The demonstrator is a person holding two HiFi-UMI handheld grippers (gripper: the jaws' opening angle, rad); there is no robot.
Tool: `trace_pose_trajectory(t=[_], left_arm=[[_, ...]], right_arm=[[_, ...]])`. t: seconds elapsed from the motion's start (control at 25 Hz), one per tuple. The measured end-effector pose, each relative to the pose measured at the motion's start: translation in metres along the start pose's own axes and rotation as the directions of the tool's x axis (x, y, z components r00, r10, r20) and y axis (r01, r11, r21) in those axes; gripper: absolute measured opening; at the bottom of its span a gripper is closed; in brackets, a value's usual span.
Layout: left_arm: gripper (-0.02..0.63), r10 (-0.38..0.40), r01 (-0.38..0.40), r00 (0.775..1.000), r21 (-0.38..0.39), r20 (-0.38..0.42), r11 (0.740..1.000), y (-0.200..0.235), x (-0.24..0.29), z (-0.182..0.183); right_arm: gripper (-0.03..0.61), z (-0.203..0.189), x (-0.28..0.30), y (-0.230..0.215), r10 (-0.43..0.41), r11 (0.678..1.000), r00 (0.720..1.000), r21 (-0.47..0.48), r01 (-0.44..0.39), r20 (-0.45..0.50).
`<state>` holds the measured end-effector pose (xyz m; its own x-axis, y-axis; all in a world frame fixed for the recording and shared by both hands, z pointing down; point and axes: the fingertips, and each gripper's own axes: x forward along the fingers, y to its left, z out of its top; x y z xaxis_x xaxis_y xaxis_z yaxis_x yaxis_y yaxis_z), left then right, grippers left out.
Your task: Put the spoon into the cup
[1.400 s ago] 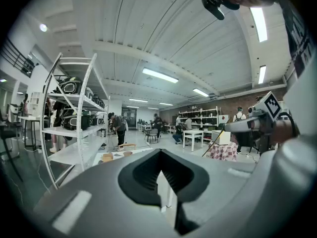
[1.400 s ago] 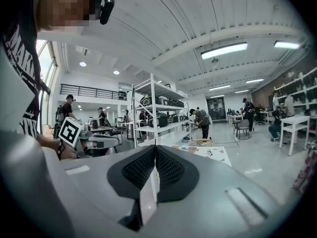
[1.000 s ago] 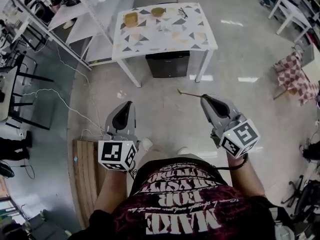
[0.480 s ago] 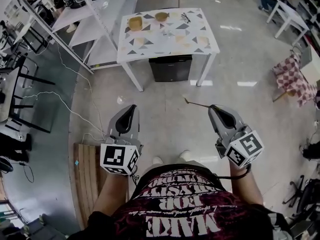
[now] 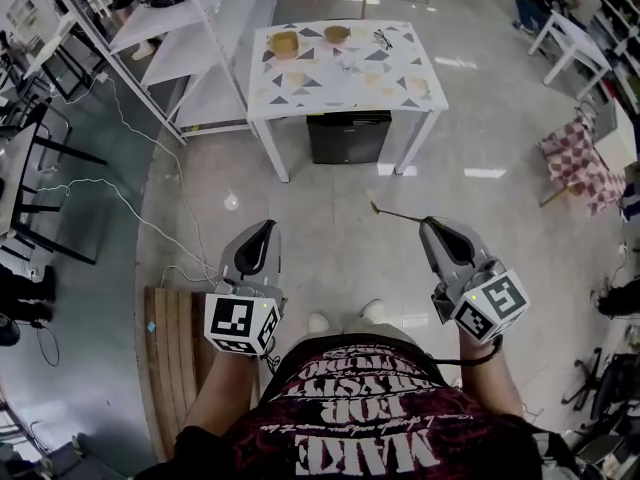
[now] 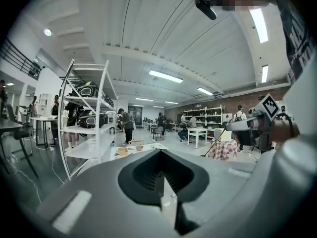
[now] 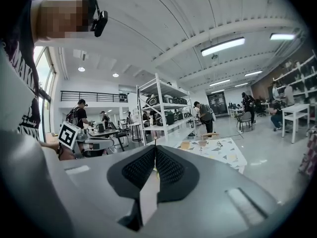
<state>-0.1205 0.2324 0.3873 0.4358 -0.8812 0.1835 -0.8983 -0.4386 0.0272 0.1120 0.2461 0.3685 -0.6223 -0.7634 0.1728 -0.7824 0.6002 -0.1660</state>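
We're drawing nearer the patterned table (image 5: 330, 90), right gripper (image 5: 430, 225) clamping the spoon (image 5: 398, 214), left gripper (image 5: 264, 228) pressed together and empty; the drop is approaching.

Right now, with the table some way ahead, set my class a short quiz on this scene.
1. Which gripper holds the spoon? A left, B right, C neither.
2. True or false: the left gripper carries nothing.
3. Fill in: ahead stands a triangle-patterned ____.

Key
1. B: the right gripper is shut on its handle.
2. True: its jaws are together and empty.
3. table.
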Motion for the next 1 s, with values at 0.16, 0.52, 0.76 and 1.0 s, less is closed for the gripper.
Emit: trace_pose_trajectory(t=[0.16, 0.52, 0.76, 1.0], left_arm=[[0.001, -0.015, 0.015, 1.000, -0.013, 0.010, 1.000, 0.014, -0.018, -0.003], [0.001, -0.089, 0.090, 0.995, -0.017, 0.050, 0.996, 0.015, -0.035, -0.006], [0.001, -0.095, 0.096, 0.994, -0.033, 0.047, 0.995, 0.022, -0.033, -0.009], [0.001, -0.079, 0.080, 0.996, -0.032, 0.033, 0.996, 0.028, -0.017, -0.012]], right_arm=[[0.035, 0.002, 0.001, 0.026, -0.008, 1.000, 1.000, -0.013, 0.008, 0.002], [0.035, 0.007, 0.000, 0.066, -0.028, 0.999, 0.999, -0.031, 0.028, 0.025], [0.035, 0.014, -0.004, 0.064, -0.046, 0.998, 0.999, -0.038, 0.047, 0.023], [0.035, 0.018, 0.012, 0.044, -0.037, 0.999, 0.999, -0.029, 0.038, 0.030]])
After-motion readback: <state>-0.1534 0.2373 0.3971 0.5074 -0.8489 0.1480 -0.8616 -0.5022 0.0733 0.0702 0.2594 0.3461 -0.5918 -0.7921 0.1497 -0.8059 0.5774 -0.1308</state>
